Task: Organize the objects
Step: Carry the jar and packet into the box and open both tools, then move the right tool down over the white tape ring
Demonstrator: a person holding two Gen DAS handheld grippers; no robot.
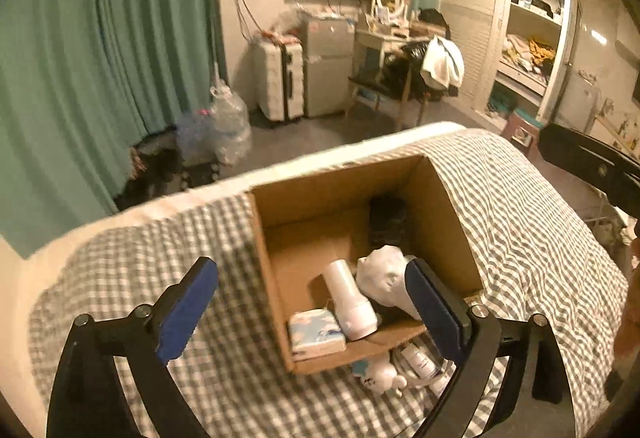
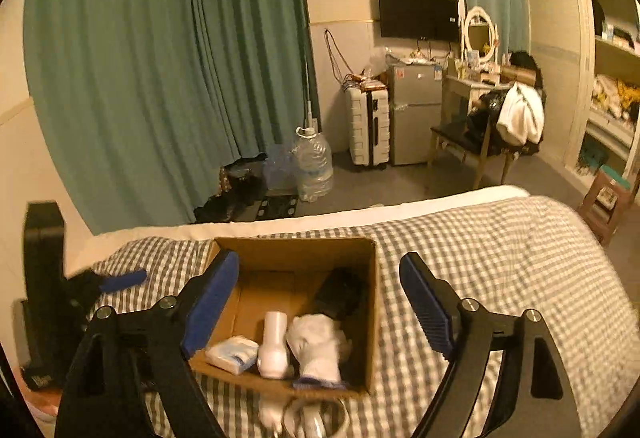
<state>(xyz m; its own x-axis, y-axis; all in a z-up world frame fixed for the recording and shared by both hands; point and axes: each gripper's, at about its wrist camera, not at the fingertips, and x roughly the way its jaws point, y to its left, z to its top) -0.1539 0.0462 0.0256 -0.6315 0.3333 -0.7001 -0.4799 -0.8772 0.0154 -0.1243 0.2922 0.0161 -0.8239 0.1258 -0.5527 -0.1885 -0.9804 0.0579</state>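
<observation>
Cardboard box (image 1: 352, 198) sits on checked bedcover (image 1: 540, 230); holds tissue pack (image 1: 316, 330), white bottle (image 1: 350, 298), white glove (image 1: 380, 278). Left gripper (image 1: 312, 302) and right gripper (image 2: 320, 302): both wide, empty.

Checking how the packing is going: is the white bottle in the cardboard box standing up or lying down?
Lying down. The white bottle rests on its side on the cardboard box floor, between a tissue pack and a white glove.
</observation>
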